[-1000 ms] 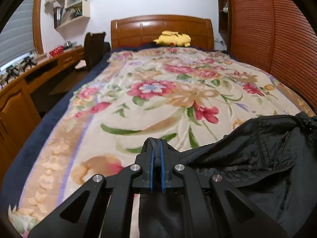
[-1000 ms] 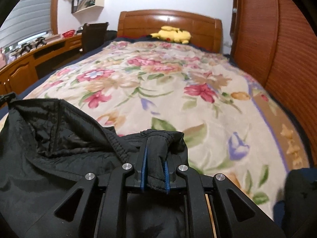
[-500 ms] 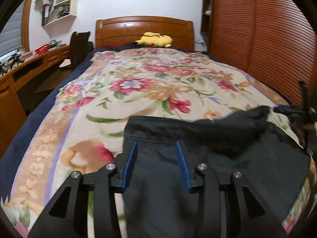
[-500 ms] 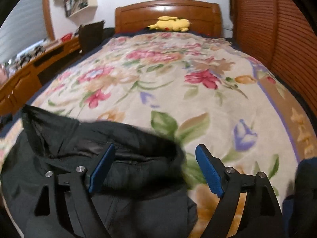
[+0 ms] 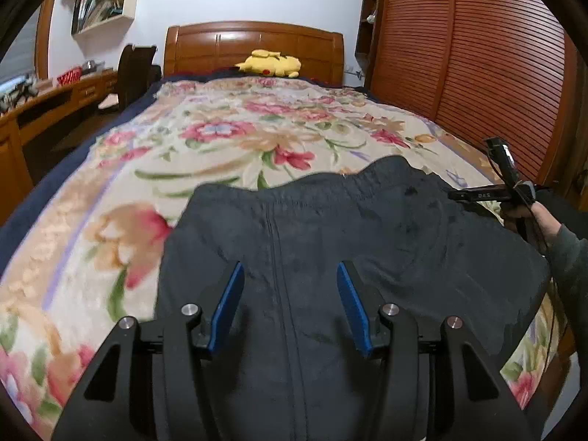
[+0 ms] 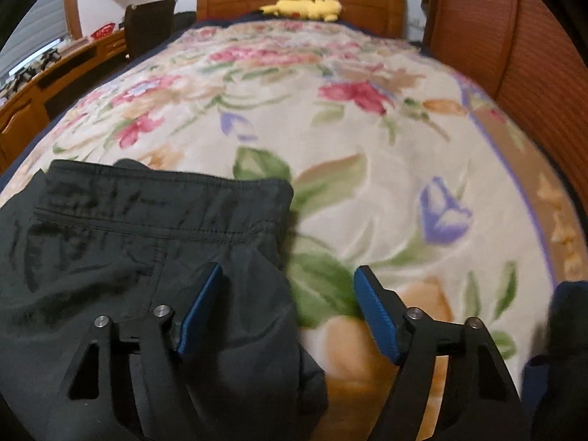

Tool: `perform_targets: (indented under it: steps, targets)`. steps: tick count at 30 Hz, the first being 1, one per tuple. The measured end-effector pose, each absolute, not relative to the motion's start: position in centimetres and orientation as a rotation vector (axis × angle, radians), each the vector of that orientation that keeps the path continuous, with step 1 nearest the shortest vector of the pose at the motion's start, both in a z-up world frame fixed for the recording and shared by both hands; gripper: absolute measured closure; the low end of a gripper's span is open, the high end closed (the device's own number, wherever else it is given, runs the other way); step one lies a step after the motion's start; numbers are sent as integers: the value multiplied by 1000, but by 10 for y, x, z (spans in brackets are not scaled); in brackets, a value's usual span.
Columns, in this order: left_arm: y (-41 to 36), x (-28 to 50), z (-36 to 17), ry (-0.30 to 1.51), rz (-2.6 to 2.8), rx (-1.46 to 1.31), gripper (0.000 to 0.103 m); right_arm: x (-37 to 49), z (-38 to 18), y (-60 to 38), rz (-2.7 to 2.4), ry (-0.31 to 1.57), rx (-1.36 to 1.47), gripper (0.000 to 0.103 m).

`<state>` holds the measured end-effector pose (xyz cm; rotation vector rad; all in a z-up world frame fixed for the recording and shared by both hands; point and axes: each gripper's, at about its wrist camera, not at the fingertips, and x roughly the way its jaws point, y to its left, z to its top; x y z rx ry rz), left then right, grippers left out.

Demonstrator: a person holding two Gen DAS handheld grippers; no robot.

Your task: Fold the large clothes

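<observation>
Black trousers (image 5: 352, 257) laid flat on floral blanket (image 5: 228, 139), waistband away, ready for folding. Left gripper (image 5: 290, 305) just opening wider, released above cloth. Right gripper (image 6: 286, 305) just narrowing, still unclenched, grasping nothing.

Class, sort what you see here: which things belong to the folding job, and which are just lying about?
Job: black garment, left gripper, right gripper, floral blanket it lies on.
Lying about: yellow plush toy, chair, desk, wall shelf.

Both wrist cameras sit low at bed (image 5: 228, 139) foot, face headboard (image 5: 253, 49), tilted down. Left view close over dark garment (image 5: 330, 242); right view steeper, nearer. Shared: floral blanket (image 6: 330, 139), garment, yellow plush (image 6: 305, 5), headboard.
</observation>
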<state>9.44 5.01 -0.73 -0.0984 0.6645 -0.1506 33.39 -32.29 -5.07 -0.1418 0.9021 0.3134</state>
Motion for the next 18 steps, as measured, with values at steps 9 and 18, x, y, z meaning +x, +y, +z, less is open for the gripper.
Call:
perform_targets:
  steps: [9, 18]
  targets:
    - [43, 92, -23, 686, -154, -56, 51, 317, -40, -305, 367, 809, -230, 100]
    - [33, 83, -15, 666, -202, -68, 51, 316, -8, -310, 110, 754, -264, 99]
